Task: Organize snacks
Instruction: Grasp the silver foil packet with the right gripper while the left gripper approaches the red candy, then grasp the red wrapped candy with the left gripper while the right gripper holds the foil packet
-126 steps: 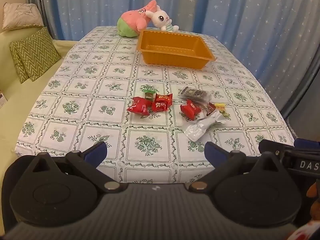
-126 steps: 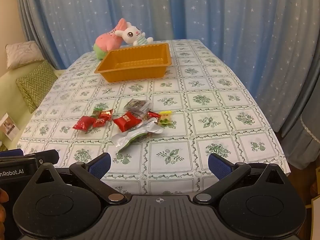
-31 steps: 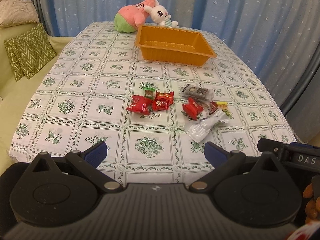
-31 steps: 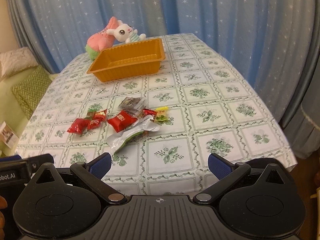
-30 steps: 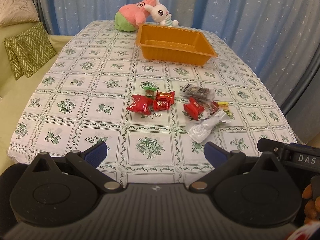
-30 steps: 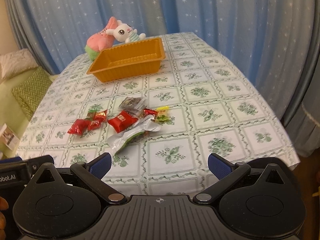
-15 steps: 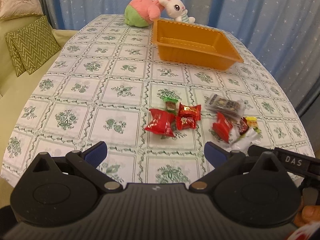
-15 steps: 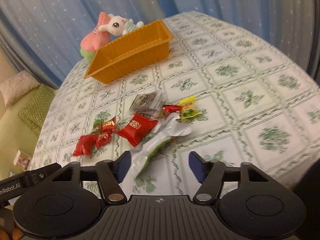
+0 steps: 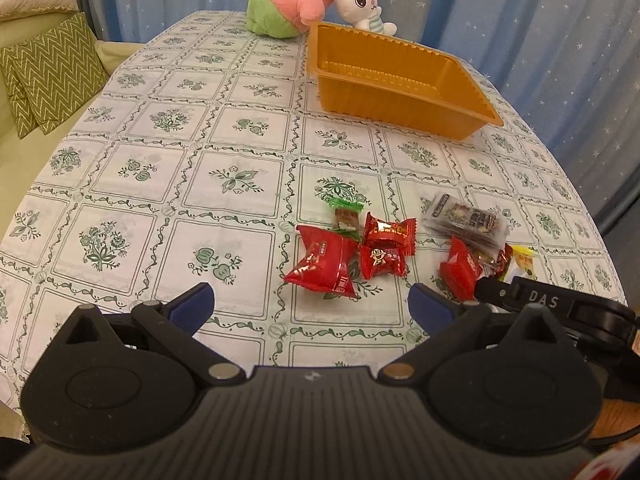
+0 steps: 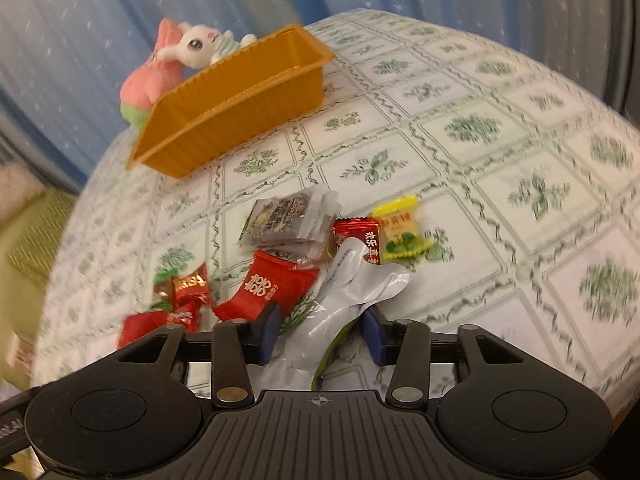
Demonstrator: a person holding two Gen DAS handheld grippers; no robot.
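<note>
Several wrapped snacks lie in a loose pile mid-table. In the left wrist view a red packet (image 9: 325, 266) lies just ahead of my open, empty left gripper (image 9: 310, 304), with a smaller red candy (image 9: 385, 249), a green candy (image 9: 346, 216) and a dark clear pack (image 9: 466, 220) beyond. In the right wrist view my right gripper (image 10: 320, 330) has its jaws partly closed around a silver pouch (image 10: 344, 300), blue pads beside it; contact is unclear. A red packet (image 10: 266, 290) and a yellow candy (image 10: 400, 236) lie close by. The empty orange tray (image 9: 394, 80) stands behind; it also shows in the right wrist view (image 10: 236, 104).
A pink-and-green plush (image 9: 288, 8) and a white bunny plush (image 9: 360, 4) sit behind the tray. Green zigzag cushions (image 9: 52, 76) lie on a sofa to the left. Blue starred curtains hang behind. The table edge curves away on the right (image 10: 600, 120).
Both grippers have moved forward and down toward the snack pile. The right gripper's jaws have narrowed from wide open and now flank the silver pouch. The left stays wide open.
</note>
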